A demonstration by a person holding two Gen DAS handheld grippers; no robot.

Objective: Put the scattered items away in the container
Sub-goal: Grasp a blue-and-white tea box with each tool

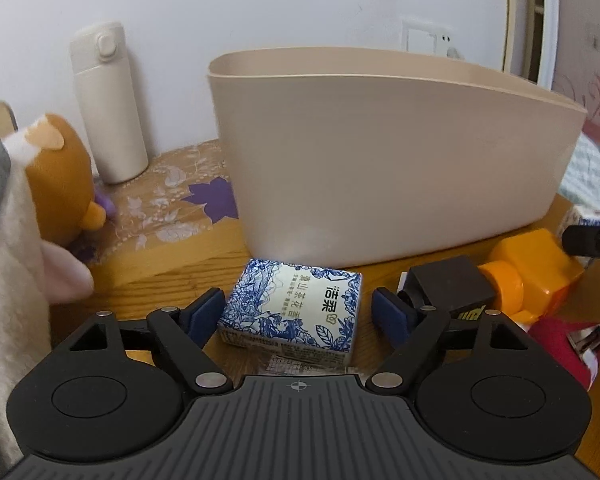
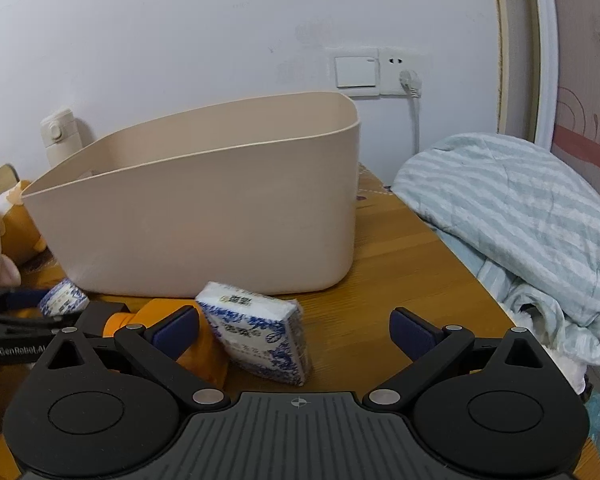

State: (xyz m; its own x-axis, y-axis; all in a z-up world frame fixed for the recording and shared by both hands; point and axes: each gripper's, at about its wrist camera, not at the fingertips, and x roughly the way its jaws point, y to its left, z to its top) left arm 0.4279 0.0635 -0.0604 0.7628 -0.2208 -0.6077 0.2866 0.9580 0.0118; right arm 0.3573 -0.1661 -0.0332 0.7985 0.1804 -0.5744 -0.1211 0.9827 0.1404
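Observation:
A beige plastic container (image 1: 396, 160) stands on the wooden table; it also shows in the right wrist view (image 2: 204, 216). A blue-and-white tissue pack (image 1: 296, 312) lies in front of it, between the spread pads of my open left gripper (image 1: 298, 316), not gripped. In the right wrist view a second blue-and-white tissue pack (image 2: 260, 336) leans tilted against an orange bottle (image 2: 198, 354). My right gripper (image 2: 296, 334) is open around that pack without touching it. The orange bottle (image 1: 536, 272) and a black box (image 1: 448, 284) lie right of the left gripper.
A white flask (image 1: 108, 108) stands by the wall at the back left. A brown plush toy (image 1: 60, 184) and a cloth (image 1: 8, 280) sit at the left. A red item (image 1: 560, 344) lies at the right. A striped blanket (image 2: 520, 232) lies beyond the table's right edge.

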